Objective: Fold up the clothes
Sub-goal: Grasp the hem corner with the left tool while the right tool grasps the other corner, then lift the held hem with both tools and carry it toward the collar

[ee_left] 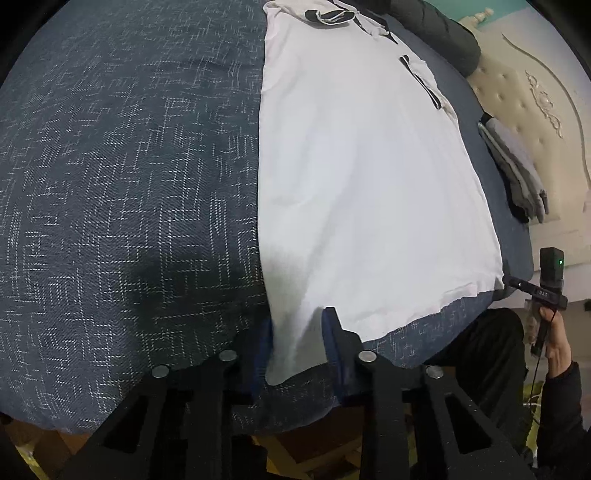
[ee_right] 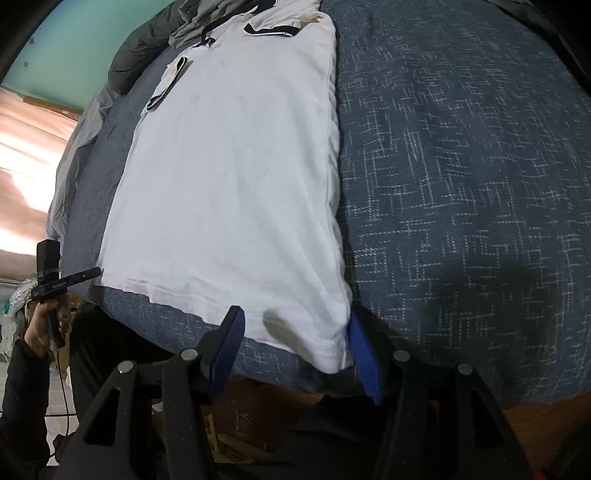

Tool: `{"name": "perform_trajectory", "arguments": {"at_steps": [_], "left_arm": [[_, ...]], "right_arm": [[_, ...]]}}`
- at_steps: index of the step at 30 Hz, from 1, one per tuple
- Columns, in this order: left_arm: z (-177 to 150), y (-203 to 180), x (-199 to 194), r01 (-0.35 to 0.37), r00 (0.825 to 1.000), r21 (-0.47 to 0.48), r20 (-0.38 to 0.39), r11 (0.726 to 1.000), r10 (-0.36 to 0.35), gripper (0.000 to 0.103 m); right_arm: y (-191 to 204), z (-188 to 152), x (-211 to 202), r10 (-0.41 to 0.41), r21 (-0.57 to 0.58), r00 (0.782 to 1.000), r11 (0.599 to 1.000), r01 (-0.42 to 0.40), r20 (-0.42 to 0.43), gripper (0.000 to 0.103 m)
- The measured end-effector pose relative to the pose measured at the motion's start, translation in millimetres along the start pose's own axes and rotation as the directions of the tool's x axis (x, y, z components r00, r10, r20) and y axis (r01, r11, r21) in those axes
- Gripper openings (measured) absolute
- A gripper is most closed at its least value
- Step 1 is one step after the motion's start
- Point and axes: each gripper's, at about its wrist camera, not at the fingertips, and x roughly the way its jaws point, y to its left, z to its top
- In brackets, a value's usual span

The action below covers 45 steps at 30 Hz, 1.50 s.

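A white polo shirt (ee_left: 369, 184) with black collar trim lies flat on the dark blue woven bedcover (ee_left: 129, 184), hem towards me. In the left wrist view my left gripper (ee_left: 298, 317) is shut on the hem's left corner, and the cloth bunches between its blue pads. In the right wrist view the same shirt (ee_right: 229, 184) shows its right hem corner hanging over the bed edge. My right gripper (ee_right: 295, 314) stands open around that corner, with one blue pad (ee_right: 364, 354) beside the side seam and the other well apart from it.
Folded grey clothes (ee_left: 517, 166) lie by the cream tufted headboard (ee_left: 535, 92). A dark jacket (ee_left: 443, 33) and a grey garment (ee_right: 207, 22) sit beyond the collar. A hand (ee_left: 554, 343) holds a black handle at the hem's other corner. The bed edge runs just below the grippers.
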Motion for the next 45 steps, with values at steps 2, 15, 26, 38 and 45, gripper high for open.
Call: {"name": "perform_trajectory", "arguments": {"at_steps": [2,15,26,38,45], "left_arm": [[0,-4,1,-0.001,1.0,0.009,0.0,1.0,0.001,0.017],[7,-24,-14,-0.001,0.999,0.067,0.047,0.998,-0.002,0.002],[12,-38,-45,0.006,0.997,0.13,0.077,0.991,-0.016,0.002],[-3,-56,-84,0.045,0.989,0.172,0.134,0.984,-0.068,0.002],[-15,-56,-101,0.06,0.985,0.183,0.147,0.981,-0.087,0.002]], "right_arm": [[0,0,1,0.014,0.001,1.0,1.0,-0.014,-0.002,0.051],[-3,-4,-15,0.059,-0.026,0.997,0.998,-0.058,0.049,0.006],[16,-7,-58,0.135,-0.092,0.982,0.988,-0.123,0.132,0.004],[36,-23,-99,0.202,-0.166,0.961,0.971,-0.171,0.19,0.004],[44,-31,-119,0.24,-0.199,0.951,0.959,-0.201,0.193,0.004]]}}
